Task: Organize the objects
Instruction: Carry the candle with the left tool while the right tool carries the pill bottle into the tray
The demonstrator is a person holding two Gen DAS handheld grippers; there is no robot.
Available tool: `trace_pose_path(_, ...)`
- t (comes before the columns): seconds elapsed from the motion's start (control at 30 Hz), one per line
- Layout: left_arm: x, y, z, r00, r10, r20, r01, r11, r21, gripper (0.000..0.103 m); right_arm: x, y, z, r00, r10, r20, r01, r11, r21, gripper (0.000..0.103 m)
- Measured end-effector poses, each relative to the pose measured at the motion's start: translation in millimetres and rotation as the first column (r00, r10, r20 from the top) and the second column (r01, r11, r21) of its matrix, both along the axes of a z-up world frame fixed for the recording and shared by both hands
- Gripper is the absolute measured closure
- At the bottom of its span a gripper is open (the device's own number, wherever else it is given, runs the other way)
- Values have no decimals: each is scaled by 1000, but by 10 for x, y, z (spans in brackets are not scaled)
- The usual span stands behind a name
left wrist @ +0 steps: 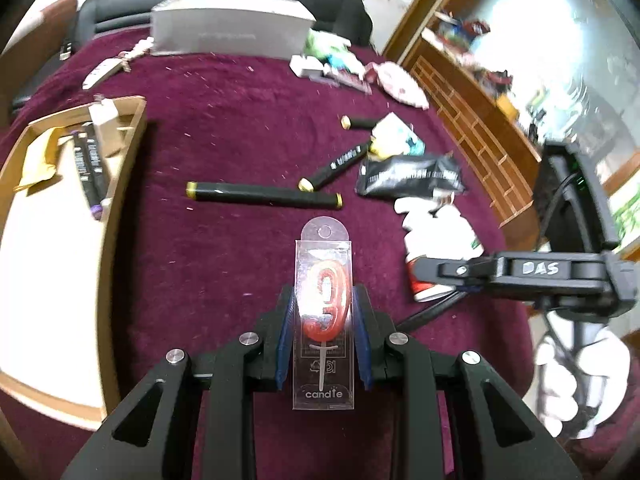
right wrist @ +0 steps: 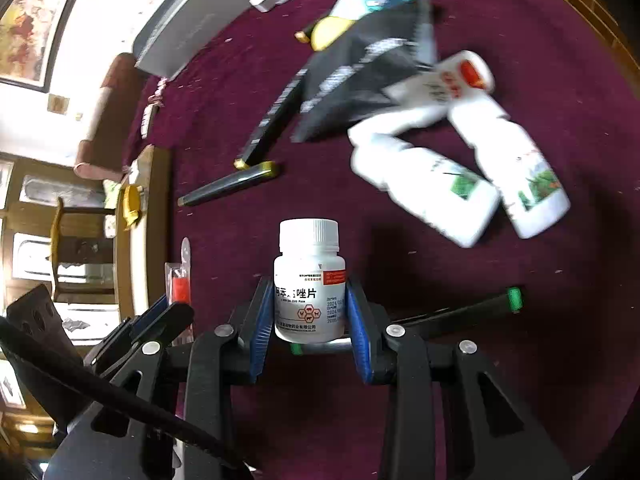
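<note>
Candle pack (left wrist: 323,320): a clear plastic sleeve holding a red number-shaped candle, printed "candle" at its lower end; it stands lengthwise between the blue pads (left wrist: 285,344) of the left gripper (left wrist: 322,340), at 6 o'clock in the left wrist view, its hang tab pointing toward 12 o'clock
Left gripper: jaws clamped on the candle pack, one pad pressing each long edge; the pack is above the maroon cloth (left wrist: 224,128)
Pill bottle (right wrist: 309,280): small, white, ribbed cap, label with red corner and printed characters; upright between the blue pads (right wrist: 260,320) of the right gripper (right wrist: 310,320), at 6 o'clock in the right wrist view
Right gripper: jaws closed on the pill bottle, pads against both sides of its body
Markers (left wrist: 264,197): black pens with gold ends lying on the cloth at 12 o'clock of the candle pack; a shorter one (left wrist: 334,166) lies slanted toward 1 o'clock
Black pouch (left wrist: 410,178): crumpled, at 2 o'clock, touching white bottles (right wrist: 480,168) lying on their sides
Wooden tray (left wrist: 128,184): at 9 to 10 o'clock, holding dark markers (left wrist: 90,168) and a yellow item (left wrist: 38,160)
Grey box (left wrist: 230,30): at 12 o'clock, at the far edge of the cloth
Gloved hand (left wrist: 576,384): white, at 4 o'clock, gripping the right gripper's handle
</note>
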State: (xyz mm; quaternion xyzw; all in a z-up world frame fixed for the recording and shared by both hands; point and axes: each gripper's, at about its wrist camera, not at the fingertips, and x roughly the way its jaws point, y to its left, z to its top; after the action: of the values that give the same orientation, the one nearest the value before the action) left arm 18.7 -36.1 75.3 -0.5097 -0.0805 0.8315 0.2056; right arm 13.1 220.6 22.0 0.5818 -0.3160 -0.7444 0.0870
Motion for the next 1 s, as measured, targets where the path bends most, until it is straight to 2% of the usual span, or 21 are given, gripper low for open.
trace_pose_path(0.13, 63, -292, 193, 998, 58, -30, -57, 998, 22, 80, -52, -204, 92, 999, 37, -17, -37, 999, -16, 71)
trace_pose_path(0.3, 76, -805, 333, 985, 161, -61, -162, 987, -10, 80, -155, -554, 210, 995, 89, -38, -90, 995, -35, 71)
trace_pose_path(0.47, -36, -1433, 326, 967, 248, -62, -251, 967, -50, 80, -302, -1020, 333, 987, 146, -61, -150, 986, -71, 70)
trace_pose_path(0.7, -410, -2100, 17, 956, 294, -11, -293, 950, -109, 80, -604, -1863, 444, 966, 247, -77, -251, 966, -60, 70)
trace_pose_path(1.0, -882, -2406, -372, 960, 274, 61, -266, 958, -107, 80, -1115, -2799, 218, 954, 297, -34, -297, 955, -12, 70)
